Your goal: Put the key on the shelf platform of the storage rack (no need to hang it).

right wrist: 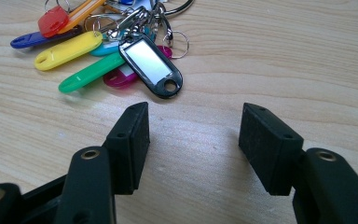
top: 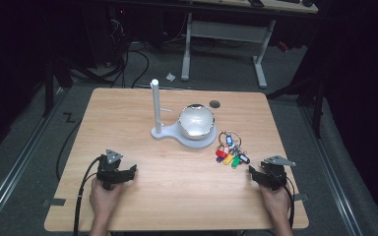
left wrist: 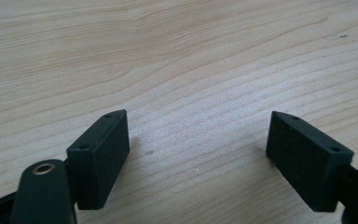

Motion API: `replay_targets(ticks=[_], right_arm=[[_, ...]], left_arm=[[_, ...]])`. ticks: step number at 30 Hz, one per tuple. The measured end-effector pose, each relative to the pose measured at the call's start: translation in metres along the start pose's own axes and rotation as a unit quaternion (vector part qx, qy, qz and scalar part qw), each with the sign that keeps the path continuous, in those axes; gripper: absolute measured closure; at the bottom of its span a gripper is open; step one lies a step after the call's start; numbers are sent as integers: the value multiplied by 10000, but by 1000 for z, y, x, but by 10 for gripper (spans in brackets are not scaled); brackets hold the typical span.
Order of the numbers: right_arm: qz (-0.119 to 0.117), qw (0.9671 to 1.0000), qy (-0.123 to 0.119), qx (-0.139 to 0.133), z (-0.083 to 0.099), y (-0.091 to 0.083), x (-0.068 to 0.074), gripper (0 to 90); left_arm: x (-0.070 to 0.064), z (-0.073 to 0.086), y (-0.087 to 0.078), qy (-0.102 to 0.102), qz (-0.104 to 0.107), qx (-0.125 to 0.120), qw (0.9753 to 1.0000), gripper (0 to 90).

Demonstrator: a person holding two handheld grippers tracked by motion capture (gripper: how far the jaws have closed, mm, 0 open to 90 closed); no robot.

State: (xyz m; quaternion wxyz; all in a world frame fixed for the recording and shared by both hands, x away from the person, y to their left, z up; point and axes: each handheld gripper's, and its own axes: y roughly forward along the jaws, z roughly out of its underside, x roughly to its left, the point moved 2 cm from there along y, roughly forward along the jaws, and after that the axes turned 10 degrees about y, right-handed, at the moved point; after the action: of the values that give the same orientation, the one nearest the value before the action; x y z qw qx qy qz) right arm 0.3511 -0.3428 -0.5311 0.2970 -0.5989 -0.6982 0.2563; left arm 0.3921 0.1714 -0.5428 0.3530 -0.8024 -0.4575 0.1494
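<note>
Wooden table (top: 128, 113), blank-labelled key tags (right wrist: 116, 56).

Key bunch (top: 230, 149) on table (top: 177, 196), right of the stand (top: 183, 129), just ahead of right tool (top: 262, 174)

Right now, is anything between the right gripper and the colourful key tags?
No. In the right gripper view, just bare table lies between the right gripper and the key tags.

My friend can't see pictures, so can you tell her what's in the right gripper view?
A bunch of colourful key tags lies on a wooden table, just beyond the open jaws of the right gripper. The nearest tag is black with a clear window; green, yellow, red, blue and pink ones fan out behind it.
</note>
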Motion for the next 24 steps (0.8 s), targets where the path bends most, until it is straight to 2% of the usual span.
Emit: replay_targets(ticks=[13, 20, 24], right_arm=[[18, 10000, 25, -21, 1, -1, 3, 474], [-83, 9999, 56, -59, -1, -4, 5, 492], [-168, 9998, -10, -110, -6, -8, 9, 501]], left_arm=[[0, 0, 0, 0, -1, 0, 10000, 217], [0, 0, 0, -1, -6, -5, 10000, 217], [0, 0, 0, 0, 0, 0, 10000, 217]])
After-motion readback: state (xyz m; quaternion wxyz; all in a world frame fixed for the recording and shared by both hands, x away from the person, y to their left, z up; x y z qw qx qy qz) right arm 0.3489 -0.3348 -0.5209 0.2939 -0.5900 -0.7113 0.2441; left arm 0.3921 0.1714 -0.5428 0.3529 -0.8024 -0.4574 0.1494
